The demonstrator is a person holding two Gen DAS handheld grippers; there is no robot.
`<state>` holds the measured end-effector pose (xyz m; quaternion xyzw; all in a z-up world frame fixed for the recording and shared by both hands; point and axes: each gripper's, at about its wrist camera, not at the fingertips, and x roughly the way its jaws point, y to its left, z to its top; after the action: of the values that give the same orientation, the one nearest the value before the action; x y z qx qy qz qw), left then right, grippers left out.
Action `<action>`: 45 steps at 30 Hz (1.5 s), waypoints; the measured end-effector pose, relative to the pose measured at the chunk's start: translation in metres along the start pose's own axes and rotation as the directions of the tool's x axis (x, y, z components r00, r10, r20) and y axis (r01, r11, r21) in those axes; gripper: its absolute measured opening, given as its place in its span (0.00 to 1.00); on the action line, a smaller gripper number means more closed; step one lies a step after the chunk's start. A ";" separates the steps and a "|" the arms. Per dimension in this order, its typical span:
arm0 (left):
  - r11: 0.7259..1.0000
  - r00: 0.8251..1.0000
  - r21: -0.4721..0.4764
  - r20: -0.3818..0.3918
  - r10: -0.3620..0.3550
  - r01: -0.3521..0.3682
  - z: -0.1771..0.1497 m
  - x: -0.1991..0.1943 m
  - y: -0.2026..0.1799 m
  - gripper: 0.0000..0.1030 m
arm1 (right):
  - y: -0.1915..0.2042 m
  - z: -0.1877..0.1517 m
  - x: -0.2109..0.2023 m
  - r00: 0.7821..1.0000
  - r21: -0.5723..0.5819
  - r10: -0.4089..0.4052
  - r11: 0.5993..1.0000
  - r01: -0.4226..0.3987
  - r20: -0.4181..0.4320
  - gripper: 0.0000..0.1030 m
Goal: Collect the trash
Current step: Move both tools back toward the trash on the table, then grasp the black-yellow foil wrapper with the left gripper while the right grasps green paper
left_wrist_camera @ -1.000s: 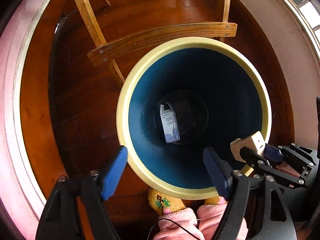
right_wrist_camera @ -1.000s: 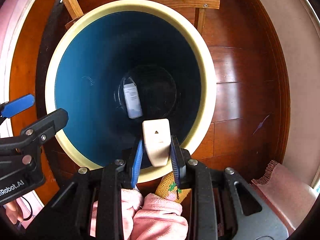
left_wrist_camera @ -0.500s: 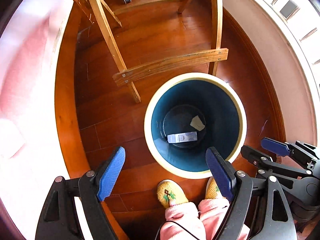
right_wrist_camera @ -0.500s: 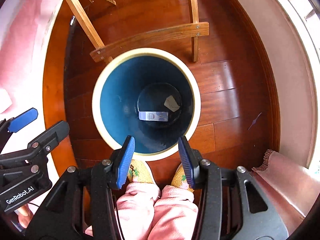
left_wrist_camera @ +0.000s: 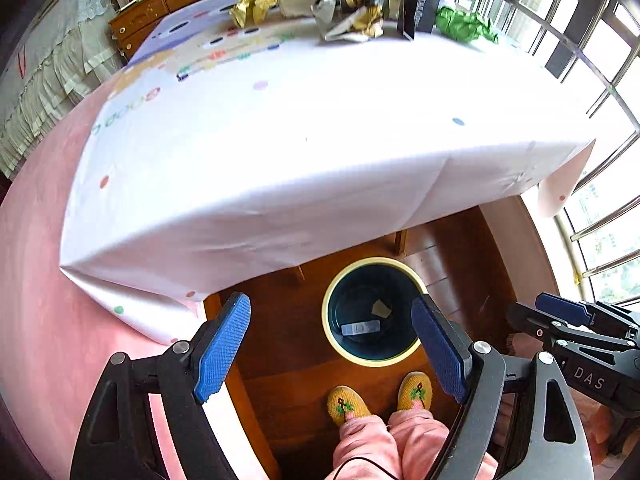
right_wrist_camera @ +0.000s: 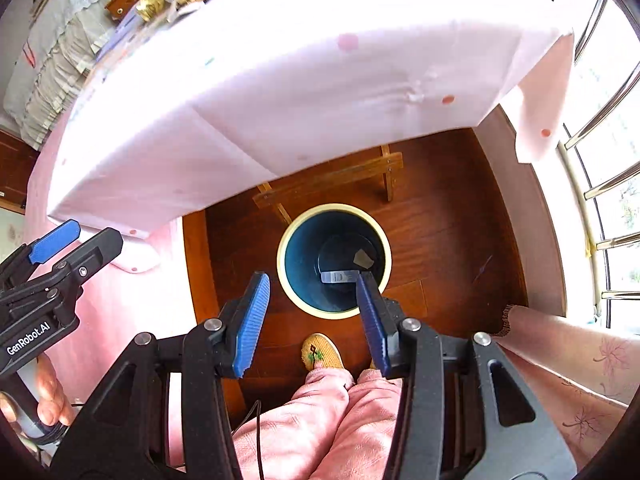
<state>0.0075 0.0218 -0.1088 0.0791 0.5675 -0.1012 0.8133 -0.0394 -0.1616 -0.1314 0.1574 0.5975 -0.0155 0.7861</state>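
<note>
Hovering both grippers, left (left_wrist_camera: pixel 332 354) and right (right_wrist_camera: pixel 314 314), jaws wide and empty, we see the bin (right_wrist_camera: pixel 334 210) on open floor (right_wrist_camera: pixel 440 208) beside the worktop (left_wrist_camera: pixel 280 152) edge.

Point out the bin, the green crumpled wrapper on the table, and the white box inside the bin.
bin (left_wrist_camera: pixel 332 340): left wrist view, cream rim.
green crumpled wrapper (left_wrist_camera: pixel 464 24): left wrist view, its middle.
white box (right_wrist_camera: pixel 339 277): right wrist view, its top face.
</note>
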 end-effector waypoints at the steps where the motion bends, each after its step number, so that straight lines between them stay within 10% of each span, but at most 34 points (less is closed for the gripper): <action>1: 1.000 1.000 0.003 0.021 0.000 0.000 0.005 -0.015 0.003 0.82 | 0.005 0.004 -0.014 1.000 -0.002 0.002 1.000 -0.002 0.019 0.41; 21: 0.986 0.962 0.159 0.272 0.003 -0.048 0.109 -0.135 0.018 0.85 | 0.044 0.084 -0.151 0.944 -0.038 -0.031 0.998 0.046 0.329 0.41; 33: 0.982 0.982 0.183 0.189 0.009 -0.044 0.212 -0.060 0.004 0.90 | -0.004 0.202 -0.106 0.948 -0.118 -0.046 0.989 0.087 0.313 0.50; 45: 0.940 0.993 0.320 0.054 0.104 -0.116 0.297 0.048 -0.030 0.91 | -0.013 0.337 0.007 0.993 -0.358 0.015 0.933 0.028 0.119 0.64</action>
<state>0.2852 -0.0834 -0.0523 0.2406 0.5233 -0.1484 0.8039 0.2745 -0.2619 -0.0615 0.0082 0.5427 0.0818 0.8359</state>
